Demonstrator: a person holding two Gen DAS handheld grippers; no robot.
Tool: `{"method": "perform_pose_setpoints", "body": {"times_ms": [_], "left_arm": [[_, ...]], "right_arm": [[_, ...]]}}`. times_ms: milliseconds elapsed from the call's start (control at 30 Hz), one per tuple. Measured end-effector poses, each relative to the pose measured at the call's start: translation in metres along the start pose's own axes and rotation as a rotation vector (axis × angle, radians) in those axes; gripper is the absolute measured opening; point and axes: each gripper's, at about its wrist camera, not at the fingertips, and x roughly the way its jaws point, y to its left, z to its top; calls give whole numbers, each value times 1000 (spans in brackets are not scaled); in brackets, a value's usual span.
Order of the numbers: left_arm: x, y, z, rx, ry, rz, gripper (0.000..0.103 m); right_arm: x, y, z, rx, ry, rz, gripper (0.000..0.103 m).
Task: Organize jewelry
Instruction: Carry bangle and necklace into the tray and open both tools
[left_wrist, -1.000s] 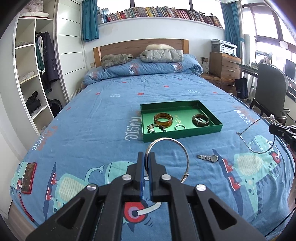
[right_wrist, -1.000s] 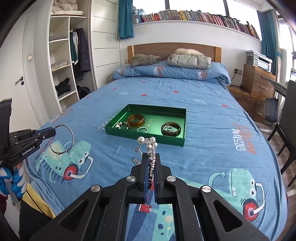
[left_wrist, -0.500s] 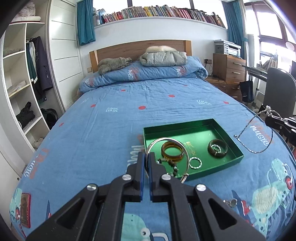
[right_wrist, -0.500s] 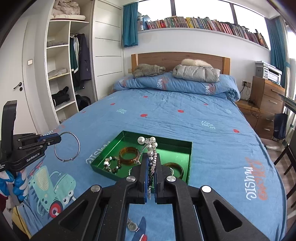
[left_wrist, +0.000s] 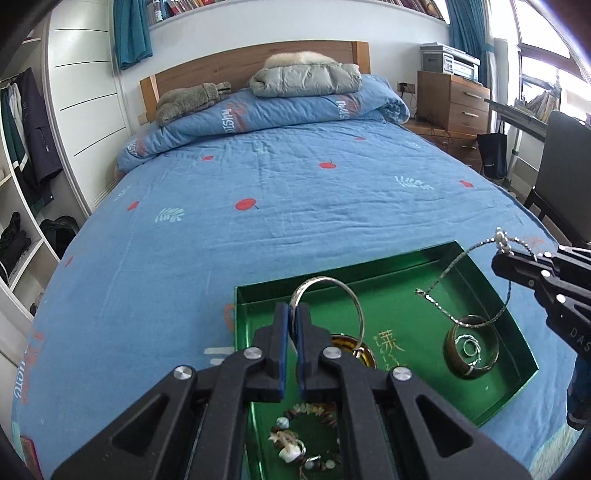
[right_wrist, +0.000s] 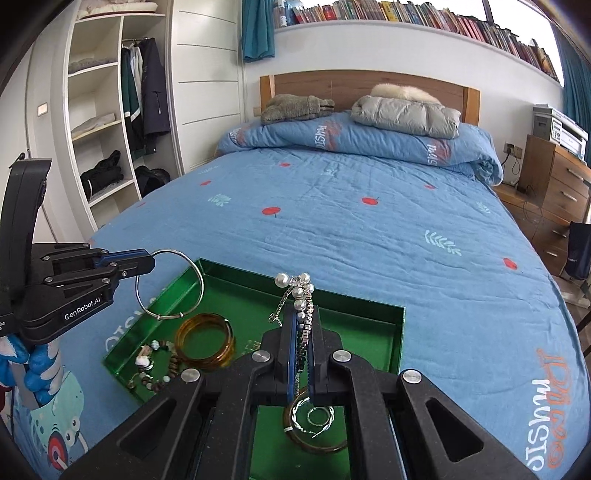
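left gripper (left_wrist: 291, 314) clamped on silver bangle (left_wrist: 351, 295) above green tray (left_wrist: 517, 387) on blue bed (left_wrist: 258, 192), right gripper (right_wrist: 300, 325) pinching pearl chain necklace (right_wrist: 297, 291), chain dangling onto brown bangle (left_wrist: 471, 356) in tray, amber bangle (right_wrist: 205, 345) and bead bracelet (right_wrist: 155, 365) in tray's left part

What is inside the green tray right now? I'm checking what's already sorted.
In the green tray: amber bangle, beaded bracelet, dark bangle ringing a small ring. The grippers' bodies cover part of its floor.
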Motion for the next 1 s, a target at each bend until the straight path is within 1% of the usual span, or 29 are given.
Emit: {"method": "perform_pose_setpoints", "body": {"times_ms": [133, 300, 400, 467, 567, 633, 700, 733, 767, 833, 1000], "left_arm": [[34, -1, 3, -9, 62, -10, 4], [64, 8, -2, -47, 140, 17, 4], [75, 9, -6, -63, 177, 28, 4], [82, 10, -9, -74, 201, 49, 4], [89, 14, -11, -98, 230, 45, 4], [87, 18, -11, -119, 226, 31, 4], [82, 19, -12, -123, 220, 12, 5], [79, 19, -12, -118, 213, 5, 5], [75, 19, -11, -114, 204, 1, 5], [67, 19, -10, -112, 190, -15, 5], [31, 22, -9, -108, 137, -19, 5]], "right_arm": [[34, -13, -3, 0, 85, -5, 4], [64, -27, -13, 10, 182, -29, 5], [71, -28, -19, 5, 221, -46, 5], [75, -28, -22, -2, 247, -59, 5], [78, -28, -24, -8, 269, -74, 5], [78, -29, -26, -6, 278, -74, 6], [77, -33, -28, 0, 289, -78, 10], [75, -34, -28, 5, 287, -78, 19], [72, -36, -28, 12, 282, -71, 31], [65, -39, -26, 29, 265, -65, 43], [32, -38, -20, 40, 193, -49, 43]]}}
